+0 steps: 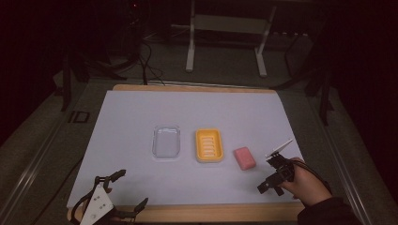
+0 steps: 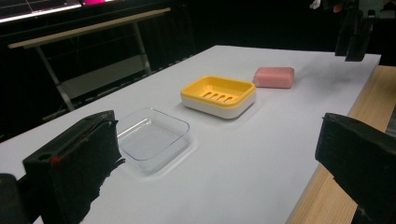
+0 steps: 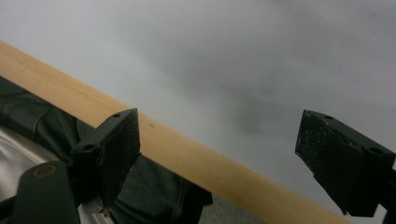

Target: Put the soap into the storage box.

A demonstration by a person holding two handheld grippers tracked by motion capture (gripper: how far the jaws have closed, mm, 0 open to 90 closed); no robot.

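Note:
Three things lie in a row mid-table on the white sheet (image 1: 141, 112): a clear plastic dish (image 1: 166, 142), a yellow slotted soap dish (image 1: 209, 145) and a pink soap bar (image 1: 244, 158). My left gripper (image 1: 133, 187) stands open and empty at the front left corner. The left gripper view shows its wide-apart jaws (image 2: 217, 135) facing the clear dish (image 2: 152, 137), the yellow dish (image 2: 218, 95) and the soap (image 2: 274, 77). My right gripper (image 1: 267, 174) hovers open just right of the soap, tilted down. In its own view the right gripper (image 3: 219, 135) holds nothing.
The table's wooden edge (image 1: 211, 211) runs along the front, also seen under the right gripper as a wooden edge (image 3: 187, 154). A white metal stand (image 1: 225, 28) and cables (image 1: 145, 61) sit on the dark floor beyond the table.

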